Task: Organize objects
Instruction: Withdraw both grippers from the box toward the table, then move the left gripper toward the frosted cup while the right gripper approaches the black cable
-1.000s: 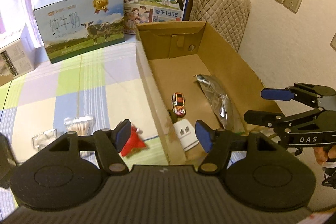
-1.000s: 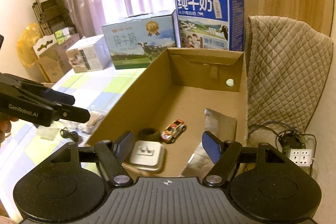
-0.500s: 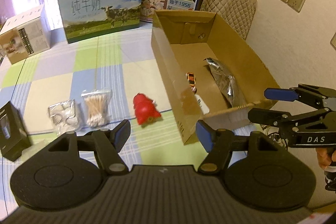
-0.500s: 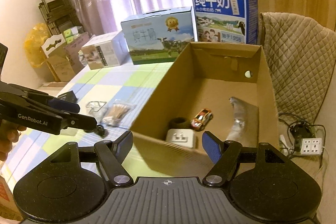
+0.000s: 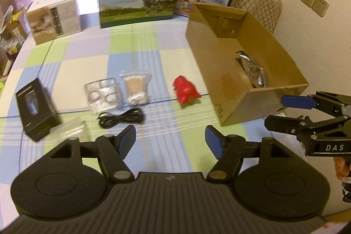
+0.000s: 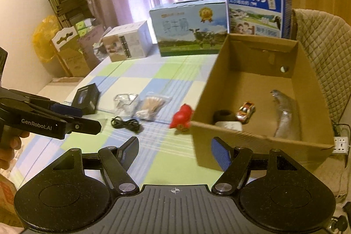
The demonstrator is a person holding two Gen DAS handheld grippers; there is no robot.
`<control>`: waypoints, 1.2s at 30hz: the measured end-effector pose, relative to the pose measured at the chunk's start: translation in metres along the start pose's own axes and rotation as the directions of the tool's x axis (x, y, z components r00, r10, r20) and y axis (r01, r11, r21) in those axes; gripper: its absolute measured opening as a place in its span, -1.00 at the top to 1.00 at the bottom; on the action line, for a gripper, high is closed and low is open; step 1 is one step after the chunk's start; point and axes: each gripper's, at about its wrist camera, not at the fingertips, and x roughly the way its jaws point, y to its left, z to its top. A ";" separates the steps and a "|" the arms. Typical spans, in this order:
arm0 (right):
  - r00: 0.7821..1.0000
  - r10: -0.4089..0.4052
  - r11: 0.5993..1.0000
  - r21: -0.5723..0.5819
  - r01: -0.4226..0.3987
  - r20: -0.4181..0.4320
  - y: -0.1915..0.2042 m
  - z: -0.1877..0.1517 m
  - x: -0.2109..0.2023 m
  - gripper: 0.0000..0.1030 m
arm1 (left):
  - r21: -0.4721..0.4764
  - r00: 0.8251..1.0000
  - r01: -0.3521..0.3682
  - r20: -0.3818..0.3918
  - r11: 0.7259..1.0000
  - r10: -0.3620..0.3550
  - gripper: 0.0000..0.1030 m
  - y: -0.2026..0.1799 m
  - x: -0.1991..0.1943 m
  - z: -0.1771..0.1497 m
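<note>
Left gripper marked "GenRobot.AI", right gripper marked "DAS": both wide open, empty, above table near edge. Milk carton reads "1956".

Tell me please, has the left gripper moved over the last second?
Yes. The left gripper has pulled back from the cardboard box, which now sits farther off, toward the right.

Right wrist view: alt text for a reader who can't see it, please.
An open cardboard box holds a toy car and silver pouch. Left of it on the checked tablecloth lie a red toy, black cable and small packets.
</note>
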 end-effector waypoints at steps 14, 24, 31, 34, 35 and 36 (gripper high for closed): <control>0.998 0.027 1.000 0.002 -0.027 -0.062 0.055 -0.009 0.045 -0.36 | -0.070 0.997 -0.081 -0.015 0.994 0.080 -0.36 0.069 -0.017 -0.029; 0.992 0.043 0.999 -0.005 -0.044 -0.120 0.090 -0.015 0.082 -0.36 | -0.110 0.991 -0.133 -0.025 0.985 0.131 -0.37 0.110 -0.023 -0.041; 0.989 0.035 0.999 0.000 -0.035 -0.141 0.104 -0.016 0.104 -0.36 | -0.126 0.989 -0.148 -0.035 0.981 0.145 -0.46 0.132 -0.020 -0.047; 0.989 0.024 1.000 0.024 -0.020 -0.149 0.106 -0.017 0.114 -0.36 | -0.139 0.989 -0.148 -0.048 0.979 0.143 -0.48 0.141 -0.013 -0.050; 0.989 0.019 0.999 0.030 -0.015 -0.150 0.107 -0.017 0.118 -0.36 | -0.143 0.988 -0.151 -0.054 0.978 0.144 -0.49 0.144 -0.010 -0.051; 0.989 0.011 0.999 0.037 -0.006 -0.151 0.107 -0.017 0.122 -0.36 | -0.148 0.987 -0.153 -0.061 0.977 0.146 -0.49 0.147 -0.007 -0.051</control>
